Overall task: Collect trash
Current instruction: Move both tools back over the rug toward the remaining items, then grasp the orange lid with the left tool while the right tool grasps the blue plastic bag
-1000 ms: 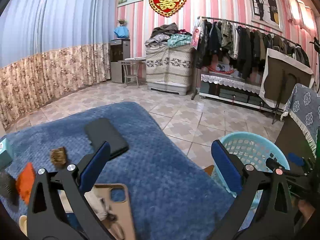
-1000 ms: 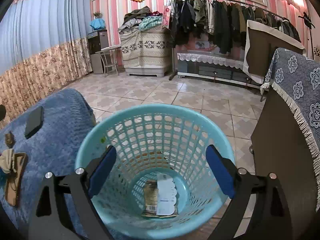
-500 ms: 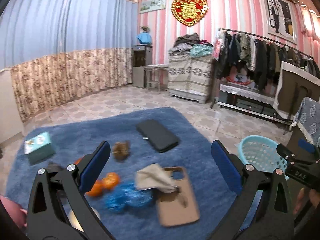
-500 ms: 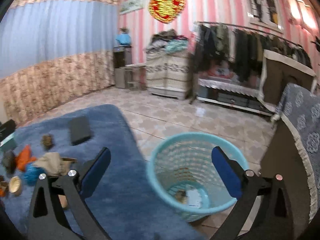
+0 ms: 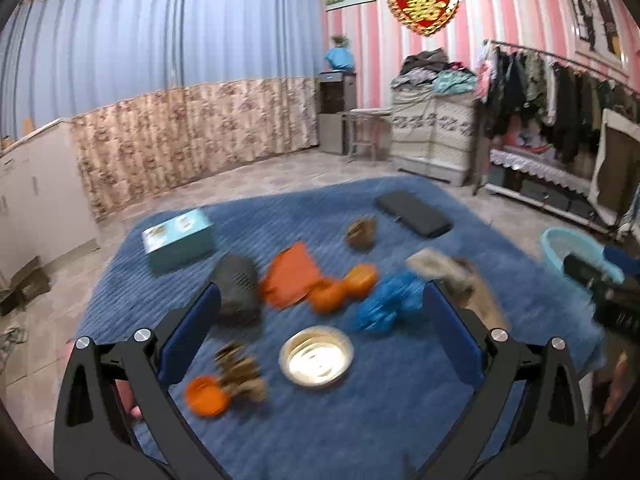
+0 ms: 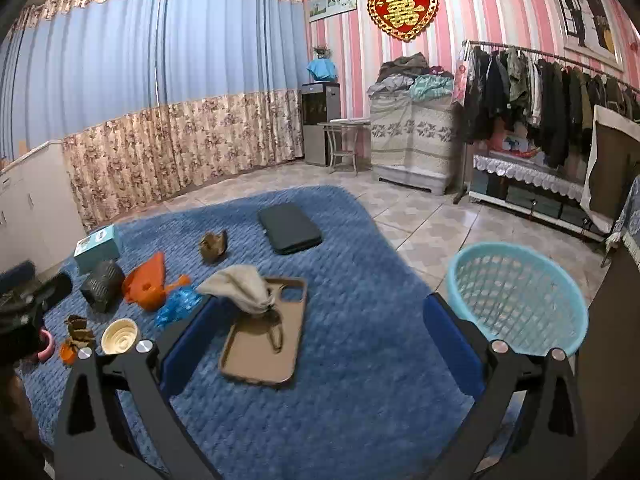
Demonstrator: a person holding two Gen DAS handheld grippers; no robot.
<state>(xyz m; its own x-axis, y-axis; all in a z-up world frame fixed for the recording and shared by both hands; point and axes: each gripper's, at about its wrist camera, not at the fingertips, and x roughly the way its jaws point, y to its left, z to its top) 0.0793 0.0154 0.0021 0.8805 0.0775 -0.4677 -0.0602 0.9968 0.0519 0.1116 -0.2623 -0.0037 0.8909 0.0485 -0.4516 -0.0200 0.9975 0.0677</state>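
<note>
Trash lies scattered on the blue blanket [image 5: 320, 432]: an orange wrapper [image 5: 290, 280], orange peels [image 5: 344, 284], a crumpled blue bag [image 5: 386, 300], a brown paper wad [image 5: 362, 232] and brown scraps by an orange cap [image 5: 224, 380]. My left gripper [image 5: 320, 336] hangs open above a metal cup [image 5: 316, 358], holding nothing. My right gripper [image 6: 320, 344] is open and empty over the blanket, beside a tan phone case [image 6: 266, 336] with a beige tissue [image 6: 240, 286] on it. The light-blue basket [image 6: 516, 300] stands on the floor to its right.
A black flat case [image 6: 289, 228], a teal box [image 6: 98, 248] and a dark grey speaker [image 6: 102, 286] also sit on the blanket [image 6: 360, 280]. A clothes rack [image 6: 540, 92], a covered cabinet and curtains line the walls. Tiled floor lies beyond the blanket.
Both views swung left, away from the basket and onto the cluttered blanket. The right gripper left its place over the basket, where a wrapper lay inside, and both grippers stayed open.
</note>
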